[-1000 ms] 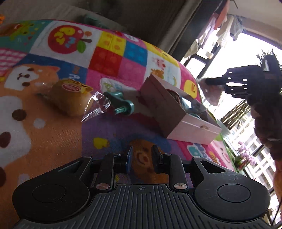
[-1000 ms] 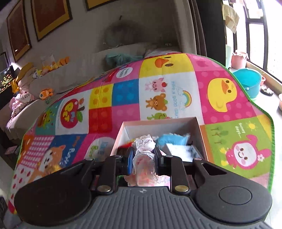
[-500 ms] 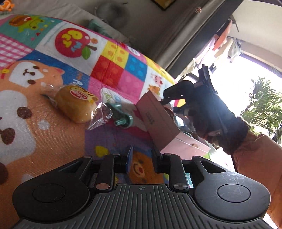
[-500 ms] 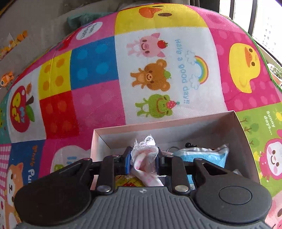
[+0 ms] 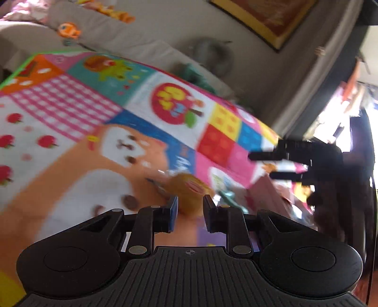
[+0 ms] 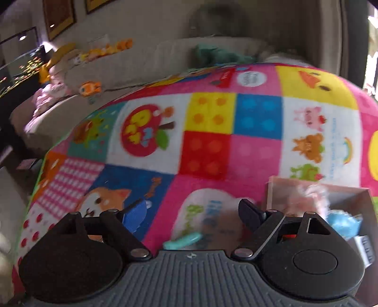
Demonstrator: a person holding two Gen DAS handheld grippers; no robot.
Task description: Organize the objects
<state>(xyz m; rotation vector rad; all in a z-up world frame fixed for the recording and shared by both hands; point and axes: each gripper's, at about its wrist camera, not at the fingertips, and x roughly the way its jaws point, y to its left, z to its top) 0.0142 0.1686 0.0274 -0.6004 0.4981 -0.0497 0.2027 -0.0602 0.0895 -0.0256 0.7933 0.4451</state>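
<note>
My left gripper is open and empty, low over the play mat, with the wrapped bun just beyond its fingertips. A teal object lies right of the bun, next to the pink box. My right gripper is open wide and empty, left of the pink box. In the box lie the pink lace cloth and a blue packet. The teal object lies under the right gripper. The right gripper also shows in the left wrist view.
The colourful play mat covers the surface. A grey sofa with toys stands behind it. A framed picture hangs on the wall. A bright window is at the far right in the left wrist view.
My right gripper has opened, let go of the lace cloth in the box, and swung left. My left gripper has moved toward the bun. Both views are blurred by motion.
</note>
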